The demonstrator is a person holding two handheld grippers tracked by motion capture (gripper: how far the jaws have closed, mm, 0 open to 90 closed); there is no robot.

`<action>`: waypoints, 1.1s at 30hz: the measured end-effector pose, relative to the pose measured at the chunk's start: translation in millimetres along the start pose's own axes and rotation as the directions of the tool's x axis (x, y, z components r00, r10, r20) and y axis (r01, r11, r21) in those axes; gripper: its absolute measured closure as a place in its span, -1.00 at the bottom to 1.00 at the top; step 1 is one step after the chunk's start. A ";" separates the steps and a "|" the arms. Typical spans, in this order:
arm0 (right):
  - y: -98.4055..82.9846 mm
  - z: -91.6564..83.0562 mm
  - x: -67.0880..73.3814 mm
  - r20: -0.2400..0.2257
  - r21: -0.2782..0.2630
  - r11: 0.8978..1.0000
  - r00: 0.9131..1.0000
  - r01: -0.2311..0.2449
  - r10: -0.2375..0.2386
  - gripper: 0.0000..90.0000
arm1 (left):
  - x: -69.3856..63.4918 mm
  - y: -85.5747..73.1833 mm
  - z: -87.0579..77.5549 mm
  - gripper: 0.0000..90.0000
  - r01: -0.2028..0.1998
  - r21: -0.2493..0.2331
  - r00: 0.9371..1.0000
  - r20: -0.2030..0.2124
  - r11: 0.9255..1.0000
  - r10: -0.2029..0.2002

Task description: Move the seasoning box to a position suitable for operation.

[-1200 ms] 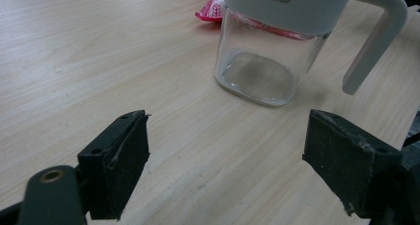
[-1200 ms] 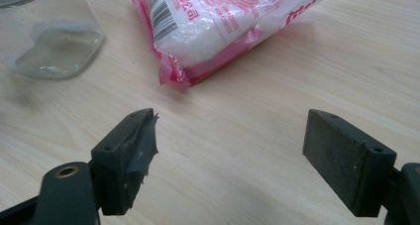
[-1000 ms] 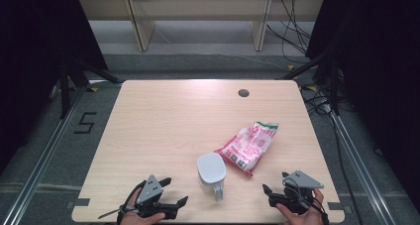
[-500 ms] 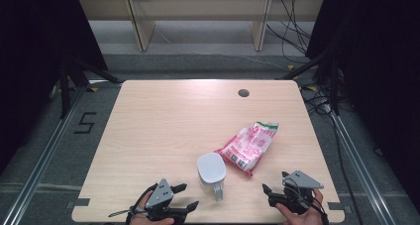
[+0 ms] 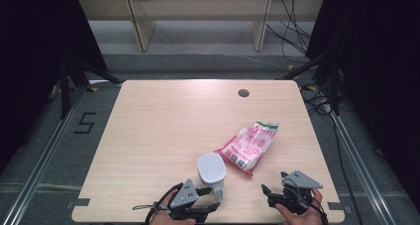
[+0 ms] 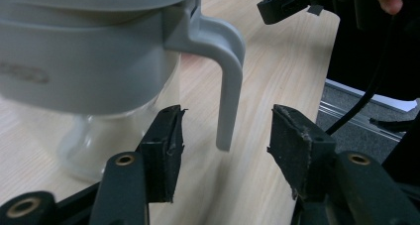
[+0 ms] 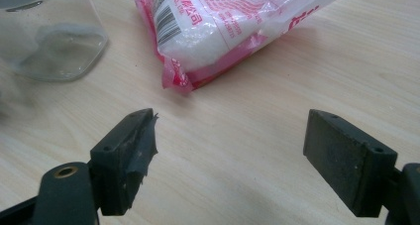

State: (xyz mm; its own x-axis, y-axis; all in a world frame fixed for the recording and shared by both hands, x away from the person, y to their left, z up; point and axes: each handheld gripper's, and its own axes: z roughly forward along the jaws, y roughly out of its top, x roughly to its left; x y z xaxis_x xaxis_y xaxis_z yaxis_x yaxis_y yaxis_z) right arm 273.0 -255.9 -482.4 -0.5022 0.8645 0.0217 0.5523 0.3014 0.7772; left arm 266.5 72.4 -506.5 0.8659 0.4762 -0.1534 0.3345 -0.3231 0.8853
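At the lower centre of the high view, the left tool [image 5: 210, 199] has just been closing its jaws around the handle [image 6: 229, 81] of the lidded glass jug [image 5: 212, 170] — pads not yet touching it, lined up for a lift. The right tool [image 5: 273, 193] waits open at the lower right, near the pink bag [image 5: 248, 145] on the desk [image 5: 163, 121].

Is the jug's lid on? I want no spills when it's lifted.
On. The grey lid sits flat over the upright jug, flush above the handle.

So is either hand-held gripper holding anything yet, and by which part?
Nothing yet. The left hand-held gripper has been closing around the jug's handle, pads not touching. The right hand-held gripper is open.
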 end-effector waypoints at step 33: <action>-0.3 1.5 0.2 0.008 0.006 0.999 0.999 0.032 -0.032 -0.53 | 11.1 7.2 17.2 0.71 -0.050 0.002 0.998 -0.028 0.999 0.050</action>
State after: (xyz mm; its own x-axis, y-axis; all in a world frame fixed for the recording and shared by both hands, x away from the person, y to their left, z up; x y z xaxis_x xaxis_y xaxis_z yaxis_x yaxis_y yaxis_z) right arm 273.7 -255.1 -483.6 -0.5142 0.8576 -0.0088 0.5395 0.3315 0.7740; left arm 284.9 61.3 -509.4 0.8705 0.4825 -0.0969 0.2919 -0.3477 0.8910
